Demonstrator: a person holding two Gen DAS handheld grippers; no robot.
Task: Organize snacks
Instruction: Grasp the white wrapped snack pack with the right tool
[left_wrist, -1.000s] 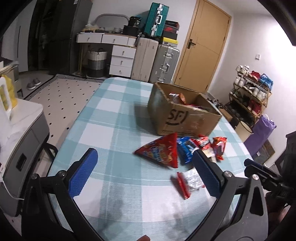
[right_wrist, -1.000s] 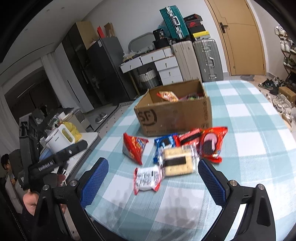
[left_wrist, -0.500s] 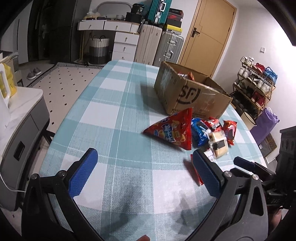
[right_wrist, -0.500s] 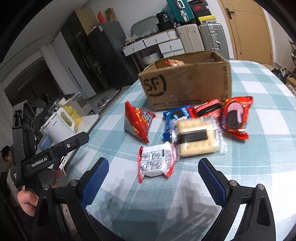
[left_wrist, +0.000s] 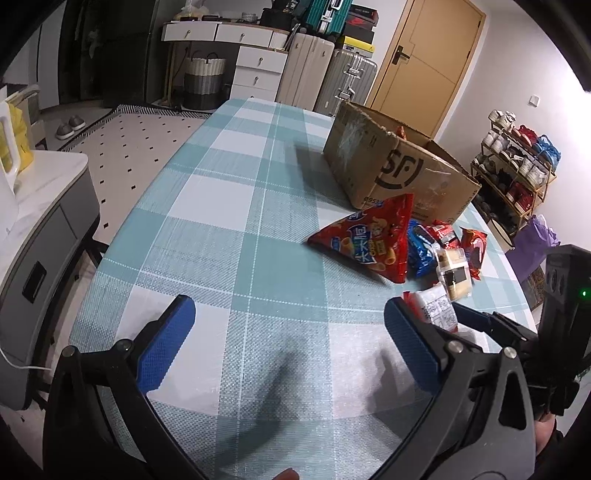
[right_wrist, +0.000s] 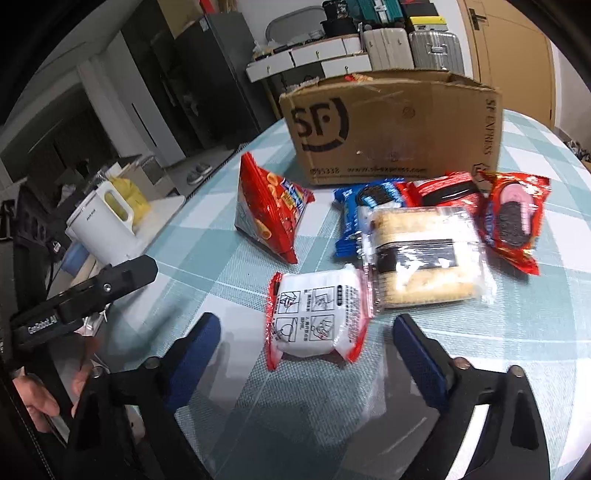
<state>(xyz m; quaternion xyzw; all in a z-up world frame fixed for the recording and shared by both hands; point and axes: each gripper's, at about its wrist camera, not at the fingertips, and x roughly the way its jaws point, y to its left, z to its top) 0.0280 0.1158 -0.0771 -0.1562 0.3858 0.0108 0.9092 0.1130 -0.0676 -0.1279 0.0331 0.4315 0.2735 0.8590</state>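
Note:
An open cardboard box (right_wrist: 391, 125) marked SF stands on the checked tablecloth (left_wrist: 258, 229), with snacks inside. In front of it lie a red triangular chip bag (right_wrist: 271, 214), a blue cookie pack (right_wrist: 354, 210), two red cookie packs (right_wrist: 513, 221), a clear cracker pack (right_wrist: 421, 254) and a white-and-red packet (right_wrist: 317, 317). My right gripper (right_wrist: 306, 354) is open, its fingers on either side of the near end of the white-and-red packet. My left gripper (left_wrist: 288, 332) is open and empty over bare cloth, left of the chip bag (left_wrist: 373, 240). The box (left_wrist: 399, 166) shows there too.
A grey side cabinet (left_wrist: 40, 221) with a white kettle (right_wrist: 103, 229) stands left of the table. Suitcases (left_wrist: 328, 74), white drawers and a door are at the back. A shoe rack (left_wrist: 517, 158) stands at the right.
Both grippers have dropped lower and moved forward toward the snacks. The right one has closed in on the white-and-red packet, which now lies between its fingers. Both stay open.

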